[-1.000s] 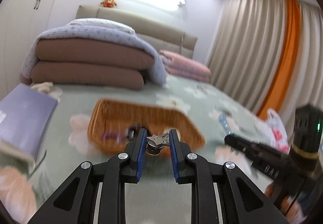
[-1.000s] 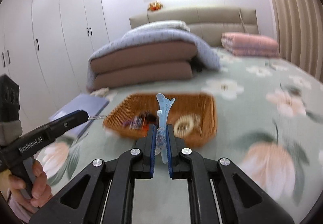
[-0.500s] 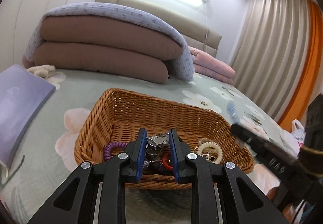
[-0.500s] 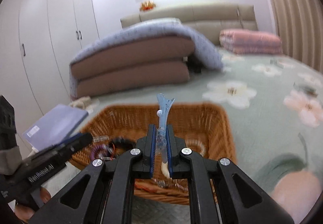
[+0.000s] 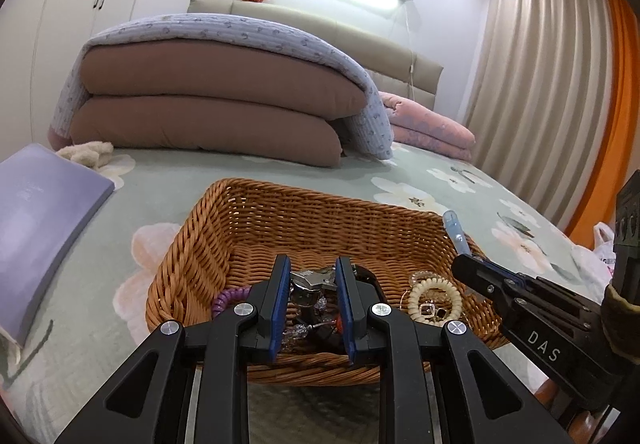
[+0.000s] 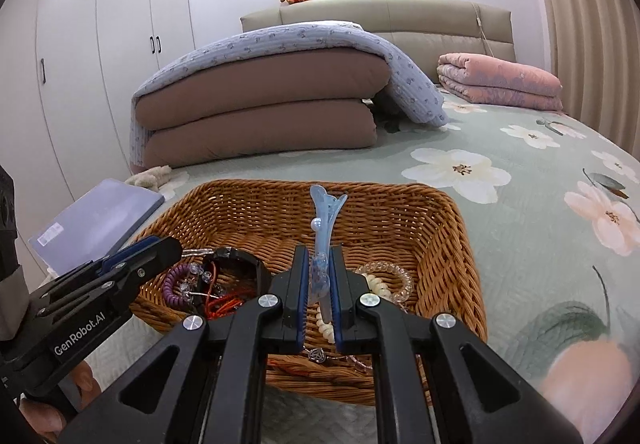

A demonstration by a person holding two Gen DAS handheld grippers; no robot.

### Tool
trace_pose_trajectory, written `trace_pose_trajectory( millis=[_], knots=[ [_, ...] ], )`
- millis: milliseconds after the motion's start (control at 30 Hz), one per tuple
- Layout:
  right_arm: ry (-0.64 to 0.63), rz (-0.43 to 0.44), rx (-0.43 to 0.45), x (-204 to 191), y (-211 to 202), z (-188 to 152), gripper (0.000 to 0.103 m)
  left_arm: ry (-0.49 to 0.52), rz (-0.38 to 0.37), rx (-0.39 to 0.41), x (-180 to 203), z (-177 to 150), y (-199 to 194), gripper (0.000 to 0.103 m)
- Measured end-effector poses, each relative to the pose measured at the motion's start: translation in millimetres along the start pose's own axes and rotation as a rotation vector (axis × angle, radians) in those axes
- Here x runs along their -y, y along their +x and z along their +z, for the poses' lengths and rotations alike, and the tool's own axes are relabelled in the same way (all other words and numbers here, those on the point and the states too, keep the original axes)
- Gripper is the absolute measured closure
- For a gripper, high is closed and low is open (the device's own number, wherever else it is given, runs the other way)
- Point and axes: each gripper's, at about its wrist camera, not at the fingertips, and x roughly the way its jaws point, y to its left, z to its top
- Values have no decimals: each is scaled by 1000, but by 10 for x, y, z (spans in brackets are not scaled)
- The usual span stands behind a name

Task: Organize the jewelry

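A brown wicker basket (image 5: 224, 244) (image 6: 448, 240) sits on the flowered bedspread. It holds a purple coil hair tie (image 6: 173, 284), a cream coil bracelet (image 5: 436, 292), a clear coil tie (image 6: 394, 270), red cord and beads. My left gripper (image 5: 312, 276) is shut on a silver metal hair clip (image 5: 310, 278) just above the basket's near side. My right gripper (image 6: 319, 268) is shut on a light blue hair clip (image 6: 322, 220) that points up, above the basket's near right part. Each gripper shows in the other's view, the right one (image 5: 464, 268) and the left one (image 6: 160, 248).
A folded brown and blue quilt (image 5: 216, 100) lies behind the basket, a pink folded blanket (image 6: 500, 82) to the right. A lilac book (image 5: 36, 220) lies left of the basket. Curtains (image 5: 532, 84) hang on the right, wardrobes (image 6: 100, 56) on the left.
Both grippers have moved forward and down over the basket with their clips still held. The basket now fills the lower middle of both views.
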Motion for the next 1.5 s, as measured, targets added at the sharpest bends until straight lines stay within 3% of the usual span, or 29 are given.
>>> trace_pose_trajectory(
  millis=[67,100,133,200,233,433,667,767,833,867,933,1033,1100,1233,1333,1500],
  knots=[
    [27,18,-7,50,-10,-2,91,-21,-18,-1,-26,-4,-13,78],
    [36,25,-6,73,-17,-2,89,-31,-32,-4,-36,-1,-17,69],
    [45,26,-1,99,-37,-5,84,-36,-34,-1,-42,0,-31,57],
    [55,22,12,130,-78,-7,68,-46,-14,37,-60,9,-102,45],
    [56,22,18,133,-98,-6,65,-49,-11,50,-64,17,-132,44],
    [27,-15,73,70,-289,-8,65,-47,18,85,-56,45,-244,44],
    [1,-71,178,-67,-836,-85,64,-56,96,136,-20,-58,-624,44],
    [-13,-66,187,-122,-1113,-263,53,-65,105,126,57,-144,-868,44],
    [-14,-43,177,-140,-1269,-393,40,-71,89,71,104,-232,-1028,44],
    [-5,-36,163,-145,-1334,-444,37,-93,46,20,99,-298,-1126,44],
    [19,-27,122,-154,-1421,-510,35,-98,48,-17,97,-416,-1297,44],
    [-6,-26,115,-214,-1487,-610,35,-80,104,-18,93,-545,-1465,44],
    [-54,-67,130,-287,-1473,-655,35,-45,141,33,114,-598,-1513,44],
    [-92,-69,155,-363,-1422,-721,35,-39,154,97,86,-737,-1459,44],
    [-81,-68,134,-346,-1336,-725,35,-32,173,61,48,-722,-1358,44],
    [-28,-60,100,-242,-1267,-744,35,-61,181,85,1,-726,-1383,43]
  ],
)
